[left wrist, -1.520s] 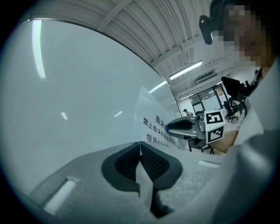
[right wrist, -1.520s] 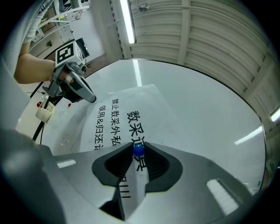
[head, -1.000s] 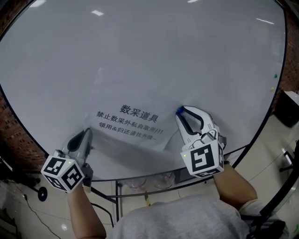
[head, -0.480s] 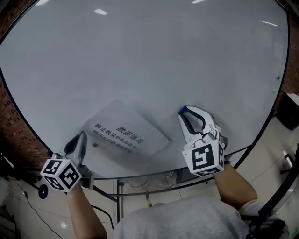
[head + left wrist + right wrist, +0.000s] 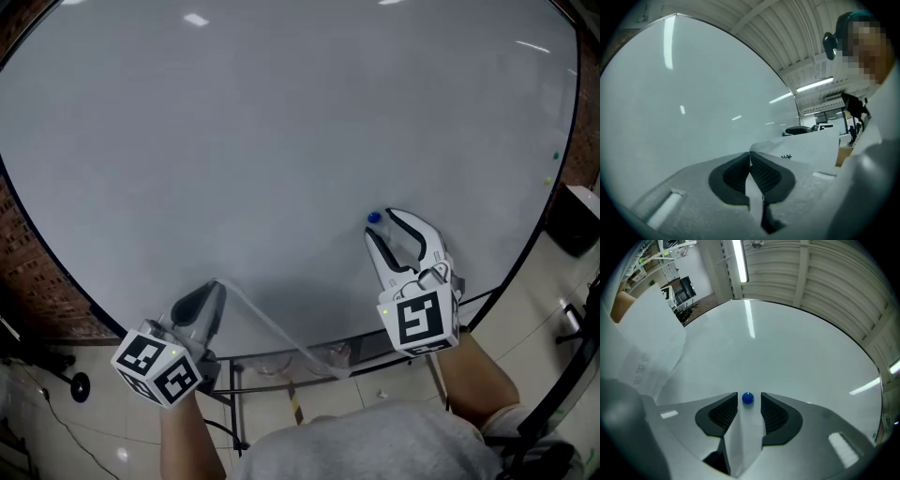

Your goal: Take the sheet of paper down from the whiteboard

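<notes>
Whiteboard [image 5: 281, 112], L gripper [image 5: 212, 289] clamped on paper [image 5: 811, 150], R gripper [image 5: 386, 225] just opened, straddling magnet [image 5: 374, 218]

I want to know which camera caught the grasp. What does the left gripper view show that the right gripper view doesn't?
Only the left gripper view: the left gripper shut on an edge of the sheet of paper. Only the right gripper view: the right gripper, whose jaws have just been opening, with the blue magnet standing free between them. Both: the whiteboard and the paper, which shows at the right gripper view's left edge.
</notes>
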Available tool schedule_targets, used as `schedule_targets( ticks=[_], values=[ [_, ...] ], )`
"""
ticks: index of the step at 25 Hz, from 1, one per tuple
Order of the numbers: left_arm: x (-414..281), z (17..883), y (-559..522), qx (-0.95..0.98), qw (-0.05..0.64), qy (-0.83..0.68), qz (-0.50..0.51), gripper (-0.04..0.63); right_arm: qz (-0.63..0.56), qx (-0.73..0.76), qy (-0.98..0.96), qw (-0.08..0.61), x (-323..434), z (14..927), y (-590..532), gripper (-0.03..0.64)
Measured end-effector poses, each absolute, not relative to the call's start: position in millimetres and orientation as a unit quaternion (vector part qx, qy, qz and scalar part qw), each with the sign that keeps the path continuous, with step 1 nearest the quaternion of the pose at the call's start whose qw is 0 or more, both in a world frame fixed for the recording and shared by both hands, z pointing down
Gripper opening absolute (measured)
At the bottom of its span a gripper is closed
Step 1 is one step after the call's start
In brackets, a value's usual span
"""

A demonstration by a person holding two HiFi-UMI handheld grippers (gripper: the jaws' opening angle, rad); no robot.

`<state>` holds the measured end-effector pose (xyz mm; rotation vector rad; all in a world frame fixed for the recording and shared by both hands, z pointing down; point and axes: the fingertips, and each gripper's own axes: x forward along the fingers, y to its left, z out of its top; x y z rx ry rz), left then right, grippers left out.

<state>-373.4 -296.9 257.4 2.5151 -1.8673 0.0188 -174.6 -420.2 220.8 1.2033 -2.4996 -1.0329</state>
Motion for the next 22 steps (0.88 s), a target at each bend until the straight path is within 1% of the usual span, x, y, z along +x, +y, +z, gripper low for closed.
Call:
schedule_targets(
  ticks=[2,6,9,16,22],
  values=[
    [-362.7,268.5,-296.4,0.815,0.009,-0.58,0.008,0.002,-0.344,0.403,-0.842,0.104,-171.2,228.4,-414.1,0.127],
    [-346.0,290.6,-289.6,0.842,0.03,-0.538,-0.022,0.002,-0.325,0.41,-0.843,0.125,-160.1,253.5,-391.9,0.035],
    [-334.1,309.0,-285.8,0.846,0.046,-0.531,-0.022,0.002,-0.298,0.416,-0.848,0.138,-147.4,279.1,-386.2,0.006],
    [-290.5,321.6,-237.7,0.837,0.043,-0.546,0.0,0.002,-0.242,0.373,-0.882,0.159,-108.3,324.8,-331.7,0.002],
    [-200.6,330.0,-166.8,0.833,0.041,-0.551,0.011,0.002,-0.204,0.349,-0.897,0.177,-26.0,358.2,-249.6,0.002]
  ],
)
